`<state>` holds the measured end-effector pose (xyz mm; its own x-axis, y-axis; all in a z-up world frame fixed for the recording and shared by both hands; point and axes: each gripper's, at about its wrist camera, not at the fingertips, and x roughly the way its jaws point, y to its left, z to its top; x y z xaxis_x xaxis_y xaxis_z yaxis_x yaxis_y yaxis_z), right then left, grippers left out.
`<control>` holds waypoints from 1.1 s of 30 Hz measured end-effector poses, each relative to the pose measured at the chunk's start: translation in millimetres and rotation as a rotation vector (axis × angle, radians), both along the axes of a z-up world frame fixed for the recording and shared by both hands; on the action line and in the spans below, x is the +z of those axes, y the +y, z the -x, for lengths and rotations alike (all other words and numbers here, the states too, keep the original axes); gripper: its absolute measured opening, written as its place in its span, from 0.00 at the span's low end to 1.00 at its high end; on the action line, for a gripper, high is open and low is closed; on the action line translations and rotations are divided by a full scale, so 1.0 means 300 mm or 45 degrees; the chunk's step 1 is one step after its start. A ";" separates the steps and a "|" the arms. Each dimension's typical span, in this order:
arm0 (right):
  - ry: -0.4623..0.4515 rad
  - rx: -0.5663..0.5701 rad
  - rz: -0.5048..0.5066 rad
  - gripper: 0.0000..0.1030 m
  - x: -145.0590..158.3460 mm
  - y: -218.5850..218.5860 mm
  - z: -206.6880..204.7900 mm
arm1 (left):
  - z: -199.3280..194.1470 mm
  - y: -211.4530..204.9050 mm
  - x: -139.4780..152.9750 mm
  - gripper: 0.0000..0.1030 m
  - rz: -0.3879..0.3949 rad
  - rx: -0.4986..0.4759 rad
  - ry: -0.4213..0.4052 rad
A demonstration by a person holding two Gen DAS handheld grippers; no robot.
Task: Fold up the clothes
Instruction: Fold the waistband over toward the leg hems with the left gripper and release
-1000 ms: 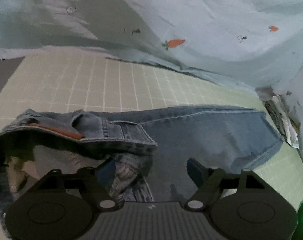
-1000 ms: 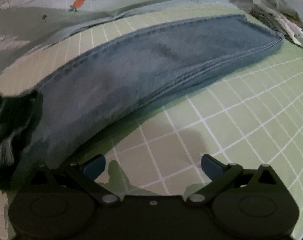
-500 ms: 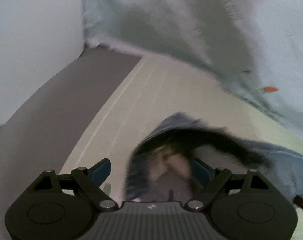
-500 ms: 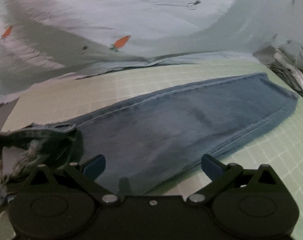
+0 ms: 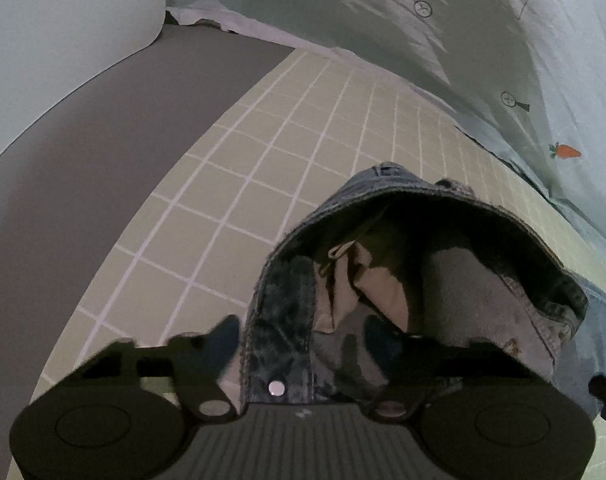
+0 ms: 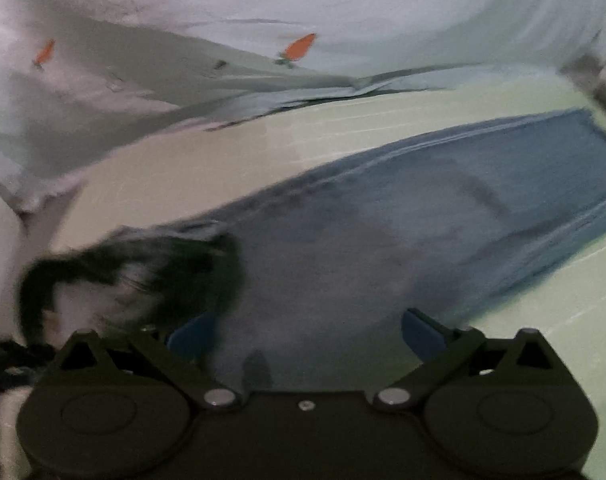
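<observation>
The jeans [image 5: 443, 280] are laid on the green mat [image 5: 263, 152] with white squares. The waist end is found near the mat's left edge, and it is open like a mouth. The left gripper [image 5: 299, 340] is placed at the waistband [image 5: 287, 320] — its jaws have just been closing, and the band is seen between them, though a firm pinch cannot be told. The right gripper [image 6: 307, 332] is held over the blurred leg [image 6: 463, 208] — its jaws are spread wide, with nothing pinched.
</observation>
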<state>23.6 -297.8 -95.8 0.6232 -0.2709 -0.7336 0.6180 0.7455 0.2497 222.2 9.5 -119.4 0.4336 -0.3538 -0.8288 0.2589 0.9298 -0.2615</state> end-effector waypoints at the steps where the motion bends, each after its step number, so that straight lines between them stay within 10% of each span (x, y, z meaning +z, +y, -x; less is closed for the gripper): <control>1: -0.025 0.020 -0.047 0.93 -0.008 0.002 -0.021 | -0.002 -0.004 -0.002 0.42 -0.012 -0.004 -0.004; 4: -0.080 0.080 -0.191 0.77 -0.043 0.007 -0.094 | 0.001 -0.006 -0.002 0.16 -0.018 -0.015 0.000; 13: -0.183 0.070 -0.610 0.12 -0.155 -0.037 -0.144 | 0.054 -0.021 0.110 0.07 0.140 -0.109 -0.028; 25: -0.577 0.106 -0.248 0.08 0.117 -0.248 -0.001 | 0.168 -0.417 0.392 0.07 0.441 -0.487 -0.165; 28: -0.493 0.031 -0.112 0.08 0.115 -0.339 0.047 | 0.230 -0.569 0.341 0.16 0.487 -0.602 -0.177; 31: -0.272 -0.076 -0.001 0.09 0.043 -0.416 0.075 | 0.288 -0.712 0.229 0.66 0.397 -0.685 -0.101; 33: -0.122 -0.146 0.040 0.14 -0.014 -0.452 0.107 | 0.334 -0.756 0.188 0.68 0.261 -0.707 -0.077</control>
